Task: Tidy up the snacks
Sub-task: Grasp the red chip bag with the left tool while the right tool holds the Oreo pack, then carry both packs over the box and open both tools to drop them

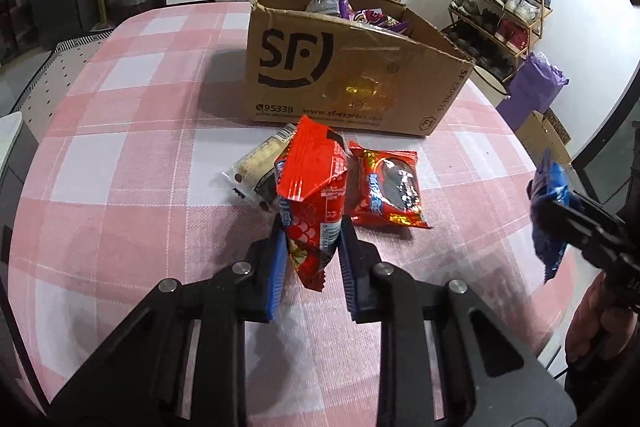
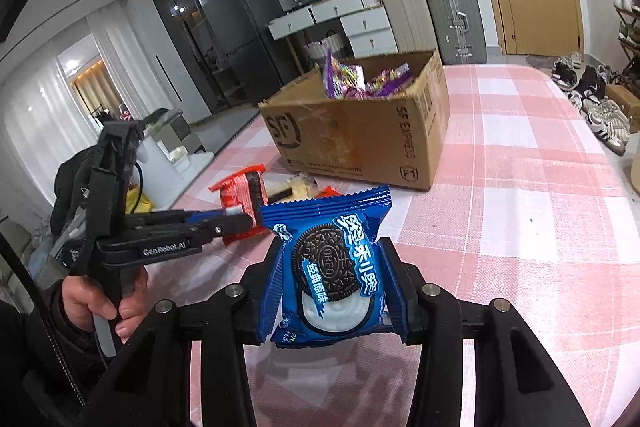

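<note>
Left claw is pinching a red snack pack upright just above the surface, right claw is clamped on a blue Oreo pack, and the open cardboard box, already holding purple packs, sits straight ahead of both, left one nearer I'd guess.

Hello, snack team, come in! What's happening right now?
Left gripper shut on red packet. Right gripper shut on blue Oreo packet. Both raised, cardboard box ahead. Nothing blocking.
</note>
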